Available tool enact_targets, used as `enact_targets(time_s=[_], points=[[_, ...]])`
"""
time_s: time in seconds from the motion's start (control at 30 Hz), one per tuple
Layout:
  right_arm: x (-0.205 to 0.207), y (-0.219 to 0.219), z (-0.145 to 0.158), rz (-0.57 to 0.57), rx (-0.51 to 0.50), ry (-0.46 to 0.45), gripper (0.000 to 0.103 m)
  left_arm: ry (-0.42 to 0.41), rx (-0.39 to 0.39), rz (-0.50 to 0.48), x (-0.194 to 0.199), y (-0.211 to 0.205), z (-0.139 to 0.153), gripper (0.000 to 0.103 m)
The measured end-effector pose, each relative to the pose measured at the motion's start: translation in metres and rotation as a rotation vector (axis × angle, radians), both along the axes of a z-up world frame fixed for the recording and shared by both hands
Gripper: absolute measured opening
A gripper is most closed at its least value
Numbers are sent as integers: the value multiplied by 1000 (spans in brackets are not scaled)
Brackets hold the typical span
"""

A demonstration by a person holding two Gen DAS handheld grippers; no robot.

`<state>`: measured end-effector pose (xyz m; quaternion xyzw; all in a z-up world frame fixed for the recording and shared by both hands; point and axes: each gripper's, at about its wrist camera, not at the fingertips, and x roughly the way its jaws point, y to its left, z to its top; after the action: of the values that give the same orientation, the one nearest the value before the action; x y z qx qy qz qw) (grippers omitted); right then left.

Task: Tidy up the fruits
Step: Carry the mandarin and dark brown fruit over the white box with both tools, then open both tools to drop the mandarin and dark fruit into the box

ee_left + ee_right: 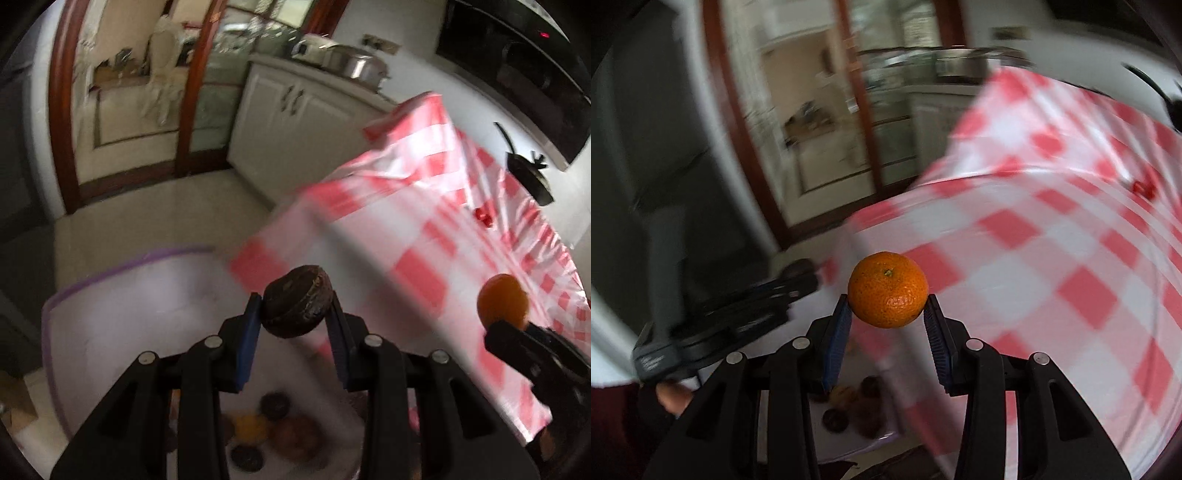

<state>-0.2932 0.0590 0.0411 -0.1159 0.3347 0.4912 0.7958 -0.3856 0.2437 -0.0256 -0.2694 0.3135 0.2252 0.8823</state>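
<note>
Mandarin [887, 290] in air, pinched at widest girth by right tool [887, 314]; looks light, soft-skinned, bruises if squeezed. Dark wrinkled fruit [296, 301] clamped likewise in left tool [295, 315]; rind probably stiffer, round, may roll. Both above checkered surface [1052, 266]. More fruit [275, 432] below on white tray [110, 321].

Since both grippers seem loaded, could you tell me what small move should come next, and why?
Probably carry both fruits over the checked tablecloth before lowering them: the left gripper clamps a dark fruit, the right gripper an orange, and both hang in mid-air.
</note>
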Motion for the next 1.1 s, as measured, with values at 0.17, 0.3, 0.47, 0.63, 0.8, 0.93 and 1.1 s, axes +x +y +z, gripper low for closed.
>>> enact_targets(time_s=[0.17, 0.3, 0.47, 0.63, 0.8, 0.93, 1.1], points=[[-54, 33, -28, 189, -109, -69, 40, 109, -41, 66, -37, 15, -39, 35], [-78, 51, -60, 275, -208, -88, 40, 197, -73, 113, -56, 19, -66, 35], [-82, 64, -101, 309, -337, -72, 40, 293, -123, 164, -62, 23, -94, 35], [-75, 69, -131, 313, -425, -41, 40, 343, -141, 182, -66, 23, -111, 35], [-69, 72, -148, 320, -476, -35, 41, 343, -157, 209, -68, 28, -113, 35], [-70, 72, -154, 335, -495, -46, 41, 345, -174, 221, -66, 28, -111, 36], [-69, 74, -157, 339, -507, -56, 50, 325, -182, 249, -68, 32, -108, 63]])
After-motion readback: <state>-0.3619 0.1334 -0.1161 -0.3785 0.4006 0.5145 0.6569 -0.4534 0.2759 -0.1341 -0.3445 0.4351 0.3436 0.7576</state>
